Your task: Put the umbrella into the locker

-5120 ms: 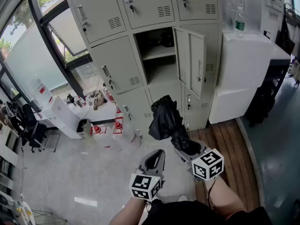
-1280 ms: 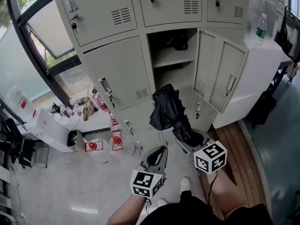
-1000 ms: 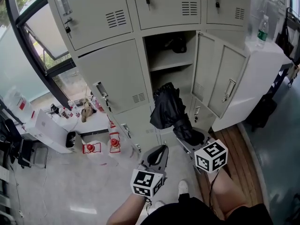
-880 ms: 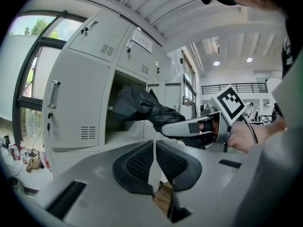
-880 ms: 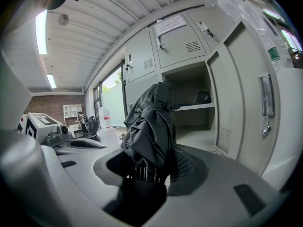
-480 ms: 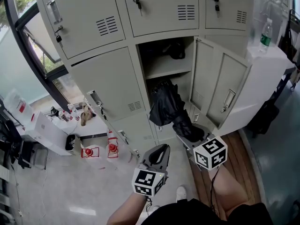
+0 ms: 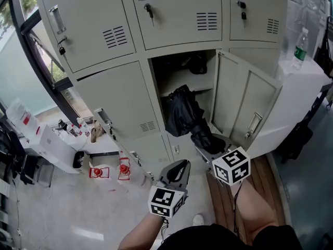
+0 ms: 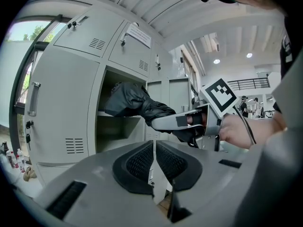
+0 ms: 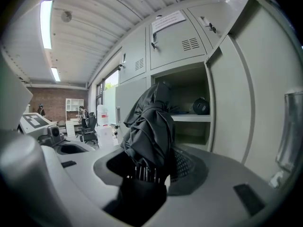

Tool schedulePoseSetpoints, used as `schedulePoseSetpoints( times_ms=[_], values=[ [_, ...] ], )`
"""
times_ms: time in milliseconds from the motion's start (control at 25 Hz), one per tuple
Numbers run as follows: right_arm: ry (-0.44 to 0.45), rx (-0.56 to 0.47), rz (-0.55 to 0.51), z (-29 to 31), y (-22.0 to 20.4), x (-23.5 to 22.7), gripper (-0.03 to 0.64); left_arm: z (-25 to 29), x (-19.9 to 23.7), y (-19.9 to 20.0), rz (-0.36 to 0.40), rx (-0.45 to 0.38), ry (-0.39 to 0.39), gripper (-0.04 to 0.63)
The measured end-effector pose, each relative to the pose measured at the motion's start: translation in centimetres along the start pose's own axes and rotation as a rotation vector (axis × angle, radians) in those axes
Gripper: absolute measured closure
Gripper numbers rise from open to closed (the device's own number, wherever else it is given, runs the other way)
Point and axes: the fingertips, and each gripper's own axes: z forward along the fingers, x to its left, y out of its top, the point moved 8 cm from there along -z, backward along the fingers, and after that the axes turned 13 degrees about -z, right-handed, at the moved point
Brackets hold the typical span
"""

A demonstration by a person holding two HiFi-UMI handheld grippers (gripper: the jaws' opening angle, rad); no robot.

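Black ribbed pads of the right gripper point(image 9: 150, 170) clamp the lower end of the folded black umbrella point(image 9: 151, 126), whose loose cloth bunches up above the jaws. The left gripper point(image 8: 154, 156) has its pads drawn together to a thin slit with nothing between them, and hangs lower and nearer the person, apart from the umbrella. In the head view the umbrella point(image 7: 183, 114) leans up and away from the right gripper point(image 7: 207, 144), its top at the mouth of the open locker point(image 7: 156, 77), level with the edge of the inner shelf point(image 7: 188, 88). Whether the tip is already past the frame is hard to judge from these angles. A small dark object point(image 7: 196, 64) sits at the back above that shelf. The locker's door point(image 7: 245, 108) stands swung out on the right, just beside the right gripper. Beyond the door is a white cabinet point(image 7: 307, 82) with a clear bottle point(image 7: 300, 45) on it. Red items point(image 7: 123, 168) lie on the floor at the lower left.
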Motion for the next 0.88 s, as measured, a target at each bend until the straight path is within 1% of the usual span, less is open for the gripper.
schedulePoseSetpoints(
  times_ms=[280, 520, 680, 880],
  values=[
    [-0.007, 0.016, -0.06, 1.3, 0.7, -2.4, 0.364, 2.2, -0.5, 0.7, 0.009, -0.017, 0.021, 0.568],
    [0.017, 0.025, -0.106, 2.4, 1.3, -3.5, 0.364, 3.3, -0.3, 1.2, -0.004, -0.041, 0.05, 0.568],
    [0.02, 0.031, -0.122, 3.3, 1.6, -4.0, 0.364, 3.6, 0.2, 1.4, -0.014, -0.042, 0.064, 0.568],
    [-0.005, 0.043, -0.125, 4.6, 2.0, -4.9, 0.364, 4.2, 0.9, 1.9, -0.014, -0.044, 0.068, 0.568]
  ],
)
